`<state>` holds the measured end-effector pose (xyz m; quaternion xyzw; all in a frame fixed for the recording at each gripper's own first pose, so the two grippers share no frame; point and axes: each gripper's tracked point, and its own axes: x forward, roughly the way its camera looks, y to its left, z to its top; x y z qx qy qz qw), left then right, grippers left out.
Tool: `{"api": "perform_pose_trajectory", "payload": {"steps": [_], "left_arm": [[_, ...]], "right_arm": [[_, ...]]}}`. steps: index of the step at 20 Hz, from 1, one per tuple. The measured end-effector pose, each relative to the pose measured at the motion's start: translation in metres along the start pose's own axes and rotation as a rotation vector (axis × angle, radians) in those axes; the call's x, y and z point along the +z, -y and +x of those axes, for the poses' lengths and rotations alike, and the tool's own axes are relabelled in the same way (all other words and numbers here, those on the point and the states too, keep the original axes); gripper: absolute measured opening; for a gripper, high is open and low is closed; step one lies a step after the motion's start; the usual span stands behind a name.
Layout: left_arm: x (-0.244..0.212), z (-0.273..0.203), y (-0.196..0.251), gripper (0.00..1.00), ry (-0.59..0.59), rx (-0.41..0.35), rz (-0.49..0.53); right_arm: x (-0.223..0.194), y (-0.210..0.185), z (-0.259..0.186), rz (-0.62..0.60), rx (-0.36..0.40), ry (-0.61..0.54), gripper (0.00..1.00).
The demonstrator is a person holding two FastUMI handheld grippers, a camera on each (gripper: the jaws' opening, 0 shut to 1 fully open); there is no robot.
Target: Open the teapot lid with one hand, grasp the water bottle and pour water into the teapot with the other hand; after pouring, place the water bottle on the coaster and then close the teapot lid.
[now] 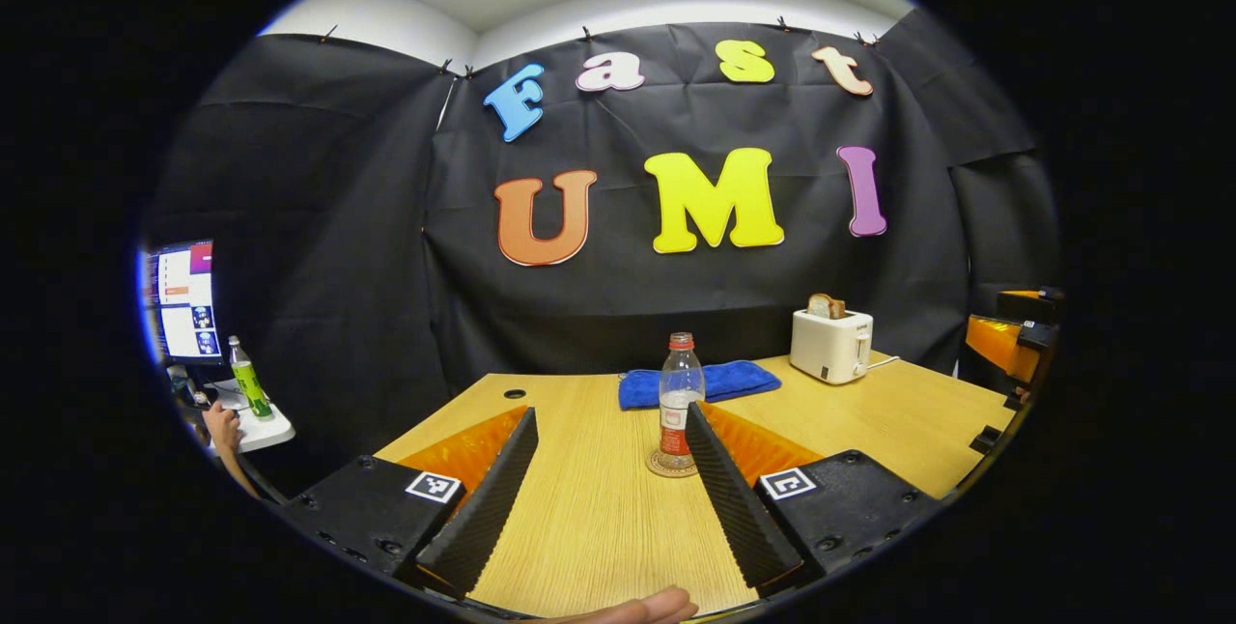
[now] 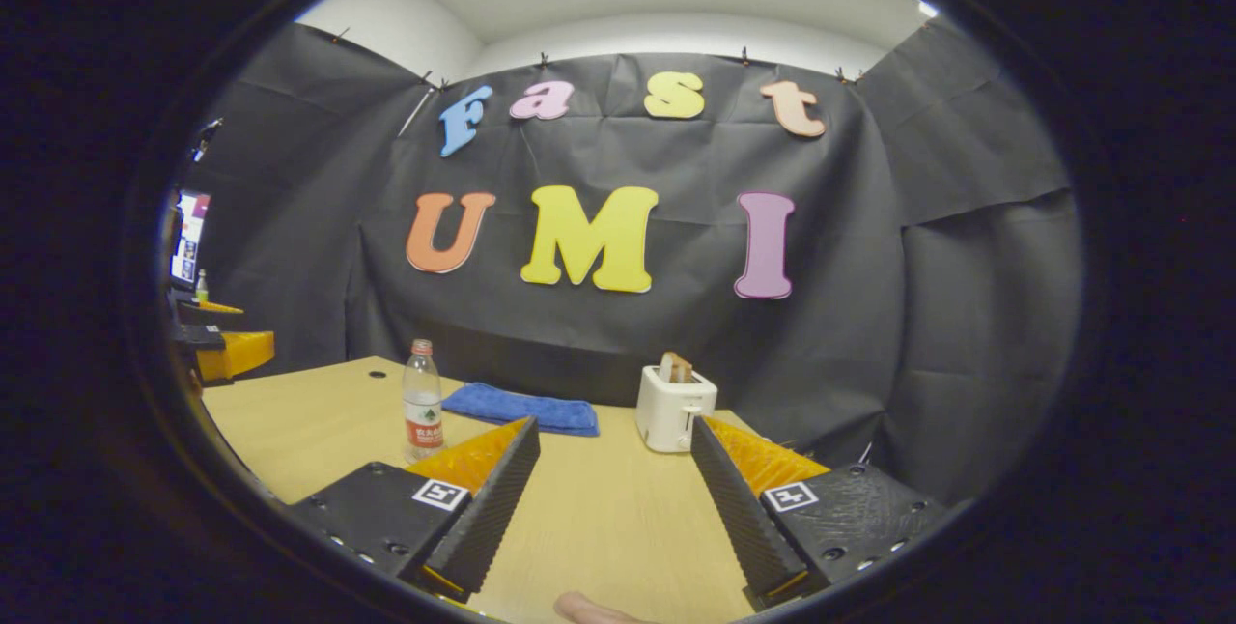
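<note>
L hand-held gripper point(image 1: 606, 498): fingers spread wide, nothing between them, bare desk under.
R hand-held gripper point(image 2: 608, 508): also spread wide, holding nothing.
fingertip: bit of the person's finger at bottom edge of each view, just behind the grippers.
water bottle point(image 1: 680, 402): upright, cap on, partly full; just ahead of L gripper, by its right finger tip, which overlaps the bottle's base in the left gripper view. In the right gripper view it's ahead-left of R gripper, beyond the left finger.
coaster point(image 1: 672, 466): round, under the bottle; the bottle already stands on it.
teapot: can't place it from these views.
step: judging from this, either the start (nothing grasped, bottle untouched) or the tail end w/ bottle set back; can't tell which. Both grippers free.
next: if start, one gripper needs to find the teapot lid and lift it, the other needs to line up on the bottle body and close mid-height, approx straight ahead for L.
desk point(image 1: 599, 518): light wood grain, cable hole at far-left corner.
blue towel point(image 1: 698, 382): folded, behind the bottle.
toaster point(image 1: 830, 344): white, bread slice in slot, far-right of L gripper; dead ahead of R gripper.
room: black cloth walls, white ceiling w/ light panel; far left a monitor point(image 1: 183, 300) and green bottle point(image 1: 249, 378) on a side table.
</note>
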<state>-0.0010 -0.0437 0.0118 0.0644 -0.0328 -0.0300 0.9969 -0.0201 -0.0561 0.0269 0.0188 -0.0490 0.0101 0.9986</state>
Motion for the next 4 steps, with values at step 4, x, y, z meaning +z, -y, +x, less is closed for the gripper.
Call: {"api": "perform_pose_trajectory", "payload": {"steps": [4], "left_arm": [[-0.0017,0.0014,-0.0004,0.96,-0.008,-0.006,-0.007]], "right_arm": [[-0.0034,0.0026,0.0036,0.014,-0.014,-0.013,0.95]]}}
